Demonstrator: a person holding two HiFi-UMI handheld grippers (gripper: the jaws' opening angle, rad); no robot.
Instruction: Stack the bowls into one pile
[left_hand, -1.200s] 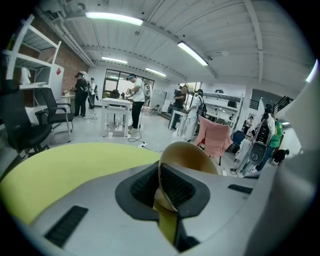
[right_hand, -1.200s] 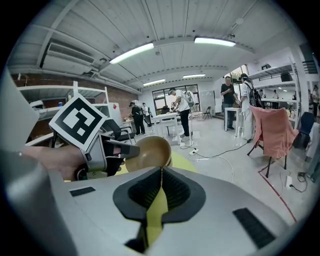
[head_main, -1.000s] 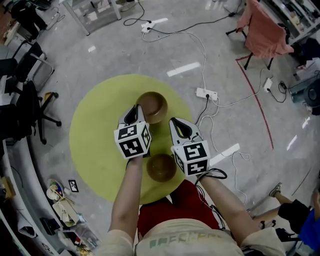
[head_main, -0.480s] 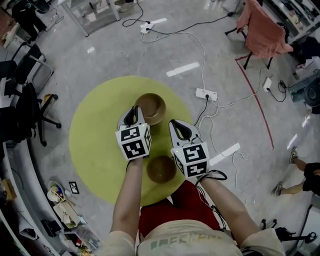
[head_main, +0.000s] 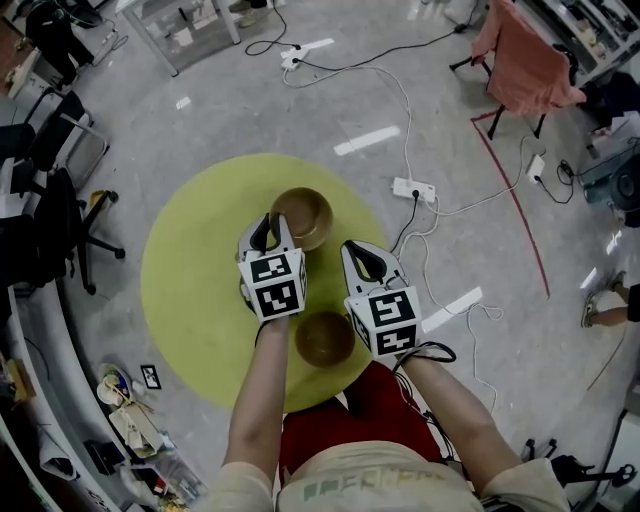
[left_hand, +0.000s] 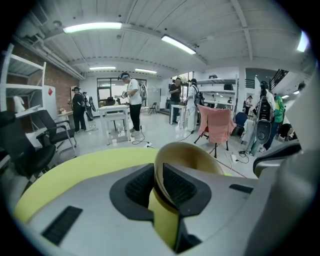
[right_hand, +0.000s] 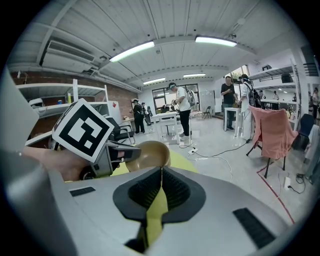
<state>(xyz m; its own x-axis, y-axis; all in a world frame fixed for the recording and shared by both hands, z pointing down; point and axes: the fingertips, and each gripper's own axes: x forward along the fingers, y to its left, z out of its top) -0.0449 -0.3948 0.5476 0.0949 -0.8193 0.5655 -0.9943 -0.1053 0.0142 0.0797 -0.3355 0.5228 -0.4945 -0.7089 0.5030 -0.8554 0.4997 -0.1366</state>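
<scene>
Two brown wooden bowls are on the round yellow-green table (head_main: 190, 280). The far bowl (head_main: 303, 218) has my left gripper (head_main: 264, 232) shut on its left rim. In the left gripper view that rim (left_hand: 190, 155) runs between the pads of the left gripper (left_hand: 159, 182). Whether this bowl rests on the table or hangs just above it I cannot tell. The near bowl (head_main: 324, 338) sits between my forearms, close to the table's front edge. My right gripper (head_main: 363, 260) is shut and empty, right of both bowls. The right gripper (right_hand: 161, 186) faces the held bowl (right_hand: 150, 152).
The table stands on a grey floor with white cables and a power strip (head_main: 414, 187) to its right. Black office chairs (head_main: 55, 215) stand at the left, a chair draped in pink cloth (head_main: 527, 65) at the far right. People stand in the background (left_hand: 132, 102).
Both grippers and the bowls have barely shifted, sitting slightly lower in the head view. The left gripper has kept its hold on the far bowl.
</scene>
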